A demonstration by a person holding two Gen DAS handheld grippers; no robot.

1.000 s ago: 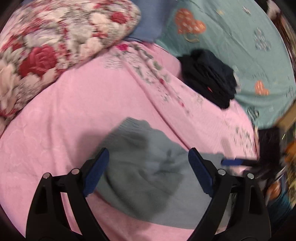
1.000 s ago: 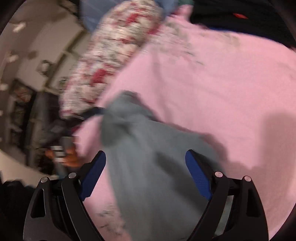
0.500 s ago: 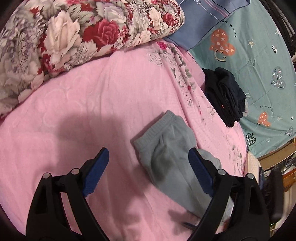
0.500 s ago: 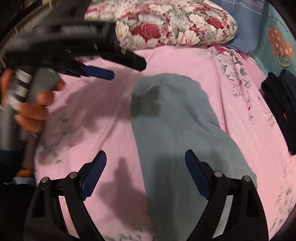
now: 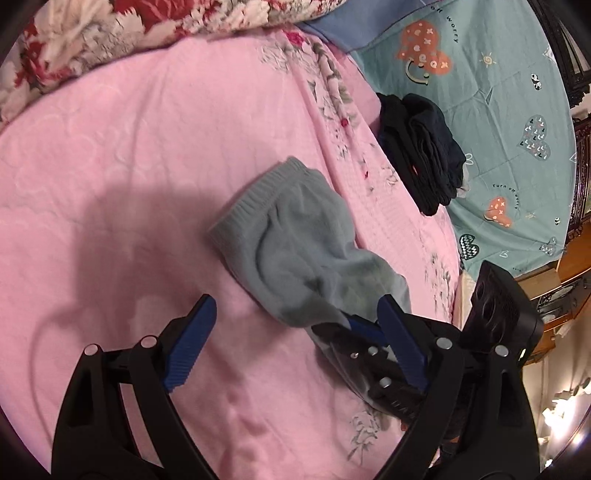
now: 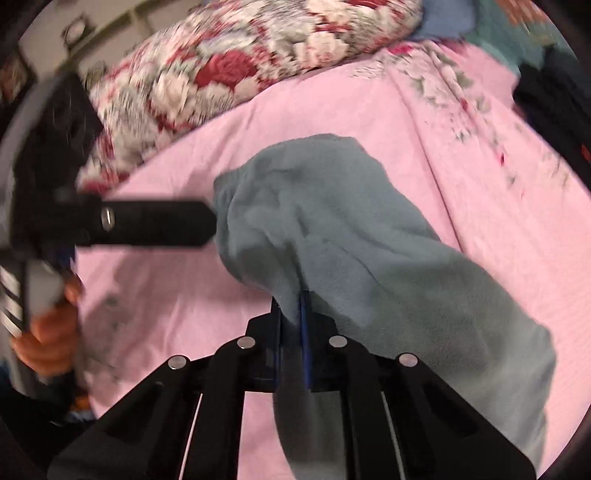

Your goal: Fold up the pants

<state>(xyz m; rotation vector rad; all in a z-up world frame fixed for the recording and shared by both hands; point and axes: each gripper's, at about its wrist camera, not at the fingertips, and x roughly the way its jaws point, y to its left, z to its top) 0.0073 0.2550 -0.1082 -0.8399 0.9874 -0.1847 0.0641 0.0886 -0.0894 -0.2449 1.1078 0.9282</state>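
Grey pants [image 5: 295, 251] lie crumpled on the pink blanket [image 5: 129, 155], ribbed waistband toward the pillow. My left gripper [image 5: 295, 317] hovers open over their near end, its blue pads [image 5: 192, 332] wide apart and holding nothing. My right gripper [image 6: 291, 314] is shut on a bunched fold of the grey pants [image 6: 351, 229]. In the left wrist view the right gripper [image 5: 354, 326] comes in from the lower right, pinching the cloth. The right wrist view shows a black finger [image 6: 155, 223] of the left gripper beside the pants' left edge.
A floral pillow [image 5: 110, 33] lies along the far side. A pile of dark folded clothes [image 5: 421, 147] sits on the teal sheet [image 5: 498, 92] to the right. A hand [image 6: 48, 332] holds the left gripper's handle. Wooden furniture [image 5: 561, 280] stands past the bed's right edge.
My right gripper was open above the pants and has now shut on a fold of them. The left gripper has moved nearer the pants, still open.
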